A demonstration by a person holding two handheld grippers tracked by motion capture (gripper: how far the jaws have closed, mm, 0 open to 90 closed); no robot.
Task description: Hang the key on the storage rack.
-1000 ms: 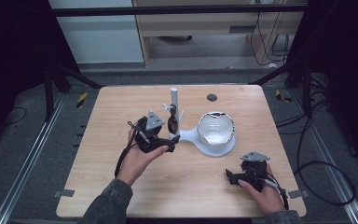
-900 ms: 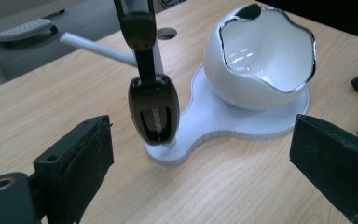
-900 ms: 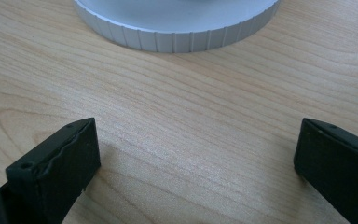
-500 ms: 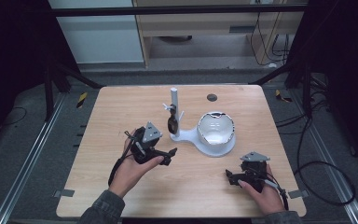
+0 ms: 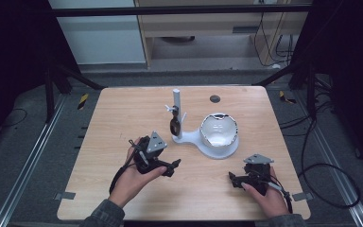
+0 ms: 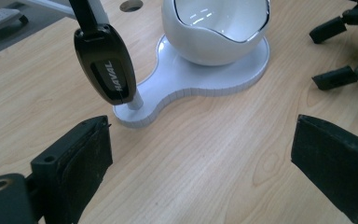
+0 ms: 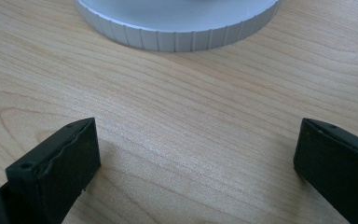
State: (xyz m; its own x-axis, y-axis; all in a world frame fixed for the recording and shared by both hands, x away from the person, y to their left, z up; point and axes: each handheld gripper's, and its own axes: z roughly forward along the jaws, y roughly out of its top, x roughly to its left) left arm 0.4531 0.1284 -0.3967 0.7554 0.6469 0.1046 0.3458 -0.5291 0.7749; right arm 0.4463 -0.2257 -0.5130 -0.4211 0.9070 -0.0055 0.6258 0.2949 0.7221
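Observation:
A white stand (image 5: 196,139) sits mid-table, with an upright post (image 5: 177,106) and a white bowl (image 5: 219,132) on its base. A black key fob (image 5: 174,125) marked HAVAL (image 6: 106,65) hangs from the post. My left gripper (image 5: 171,168) rests in front of the stand, a short way from the fob, its jaws wide open with nothing between them (image 6: 200,158). My right gripper (image 5: 233,180) lies near the front right edge, open and empty (image 7: 196,163), pointing at the stand's ribbed base rim (image 7: 177,28). The bowl (image 6: 214,28) looks empty.
The wooden table (image 5: 123,109) has a small round hole (image 5: 214,99) at the back. The right gripper's black jaws (image 6: 340,51) appear at the upper right of the left gripper view. Dark frame rails and cables surround the table.
My left gripper has drawn back from the key fob toward the near edge of the table, still open. The right gripper has not moved.

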